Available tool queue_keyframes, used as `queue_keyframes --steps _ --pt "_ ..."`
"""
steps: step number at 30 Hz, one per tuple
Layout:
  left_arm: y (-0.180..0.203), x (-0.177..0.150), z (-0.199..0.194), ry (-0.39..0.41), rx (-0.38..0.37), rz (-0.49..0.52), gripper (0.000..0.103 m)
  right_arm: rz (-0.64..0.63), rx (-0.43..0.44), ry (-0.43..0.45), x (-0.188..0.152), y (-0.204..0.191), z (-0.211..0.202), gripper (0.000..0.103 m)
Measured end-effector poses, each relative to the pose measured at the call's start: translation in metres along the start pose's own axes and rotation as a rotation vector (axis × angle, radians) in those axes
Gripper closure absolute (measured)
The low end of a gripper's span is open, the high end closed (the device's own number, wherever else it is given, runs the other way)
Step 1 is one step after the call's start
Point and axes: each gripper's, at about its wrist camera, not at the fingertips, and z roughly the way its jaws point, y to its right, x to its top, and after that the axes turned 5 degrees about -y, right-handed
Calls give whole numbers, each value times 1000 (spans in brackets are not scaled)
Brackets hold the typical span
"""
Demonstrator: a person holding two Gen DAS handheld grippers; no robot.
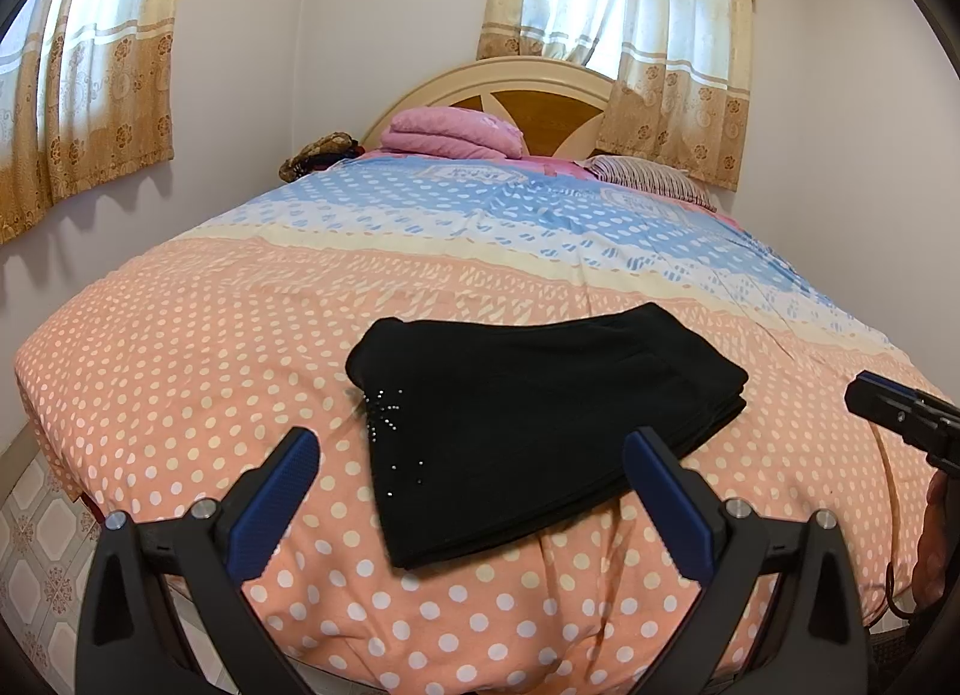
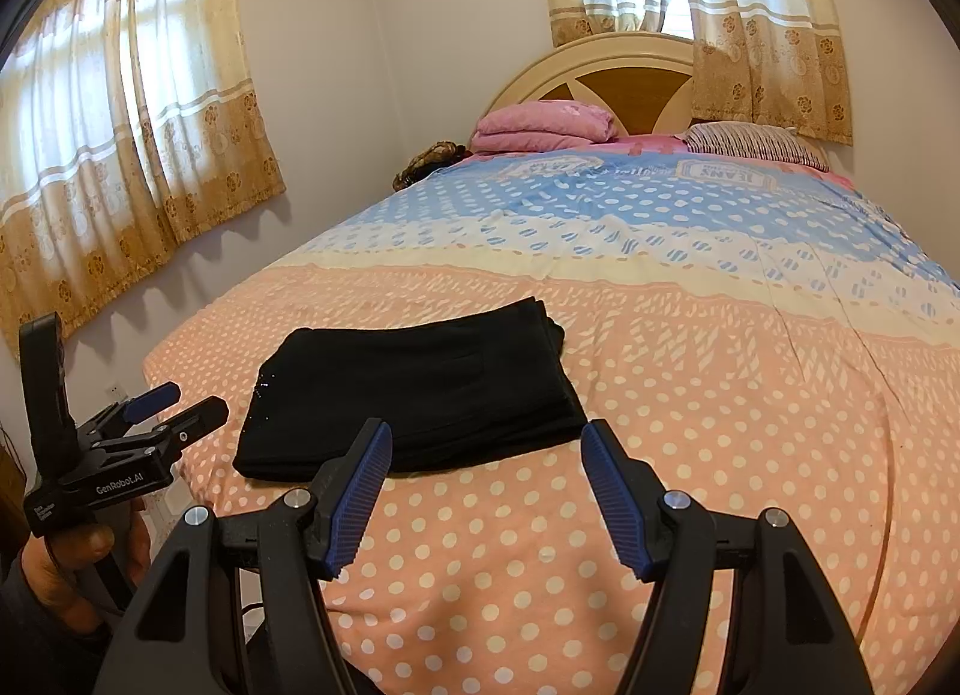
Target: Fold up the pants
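Black pants (image 1: 540,419) lie folded into a flat stack on the pink polka-dot bedspread (image 1: 180,371) near the bed's foot; small shiny studs show at the stack's left corner. They also show in the right wrist view (image 2: 414,389). My left gripper (image 1: 471,455) is open and empty, above the near edge of the stack, not touching it. My right gripper (image 2: 486,443) is open and empty, just short of the stack's near right corner. The left gripper also shows in the right wrist view (image 2: 180,404) at the left, open, off the bed's left edge.
The bedspread turns blue toward the headboard (image 1: 534,95). A folded pink quilt (image 1: 450,134), a striped pillow (image 1: 648,176) and a brown bundle (image 1: 318,152) lie at the head. Curtained windows (image 1: 84,95) are on the left and back walls. Tiled floor (image 1: 36,563) lies left of the bed.
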Motion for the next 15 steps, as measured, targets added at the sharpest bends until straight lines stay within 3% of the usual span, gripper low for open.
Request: queue_keyframes --steps 15 --pt "3 2 -1 8 10 18 0 -2 7 16 0 -3 -6 36"
